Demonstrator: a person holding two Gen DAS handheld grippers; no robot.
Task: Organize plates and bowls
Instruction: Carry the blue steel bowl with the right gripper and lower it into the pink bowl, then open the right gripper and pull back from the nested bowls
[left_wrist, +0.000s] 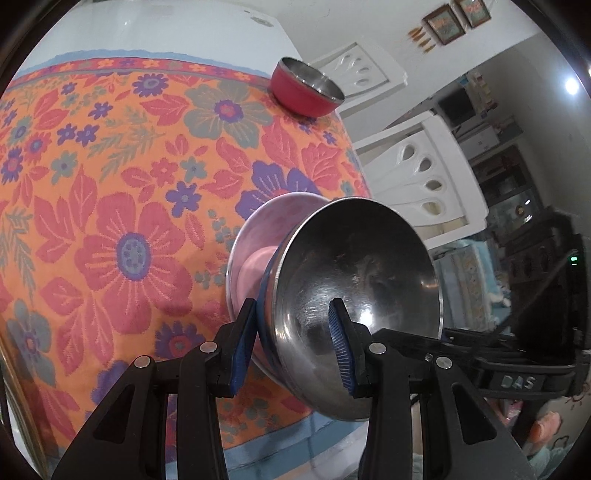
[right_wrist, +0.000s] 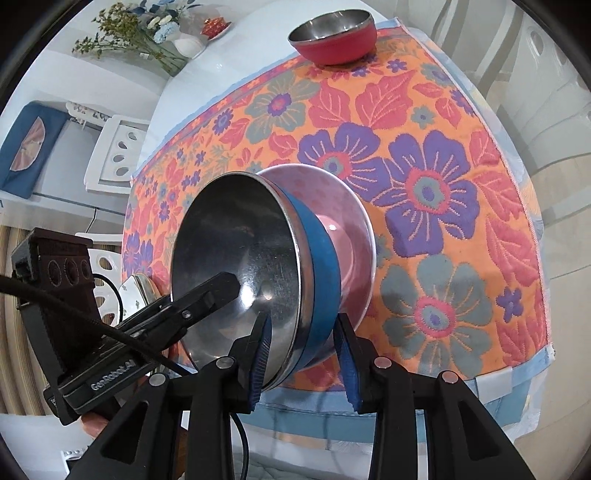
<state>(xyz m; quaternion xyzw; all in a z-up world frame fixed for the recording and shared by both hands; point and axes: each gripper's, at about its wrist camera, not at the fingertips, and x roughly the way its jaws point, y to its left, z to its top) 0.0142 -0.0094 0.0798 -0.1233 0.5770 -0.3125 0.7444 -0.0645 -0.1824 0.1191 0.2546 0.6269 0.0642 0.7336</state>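
Observation:
A blue bowl (left_wrist: 354, 280) with a shiny steel inside sits nested in a wider pink bowl (left_wrist: 255, 236) on the flowered tablecloth (left_wrist: 110, 184), near the table's front edge. My left gripper (left_wrist: 293, 314) is shut on its rim, one pad inside and one on the blue outer wall. From the opposite side my right gripper (right_wrist: 303, 321) is shut on the blue bowl (right_wrist: 321, 266) the same way. The pink bowl (right_wrist: 351, 221) shows behind it. The left gripper's finger (right_wrist: 210, 291) reaches into the steel hollow. A red bowl (left_wrist: 306, 88) (right_wrist: 334, 37) stands alone at the far edge.
White plastic chairs (left_wrist: 417, 173) (right_wrist: 118, 147) stand close to the table. A vase of flowers (right_wrist: 184, 44) and a small red item on a dish (right_wrist: 216, 26) sit on the bare white tabletop beyond the cloth (right_wrist: 443, 147).

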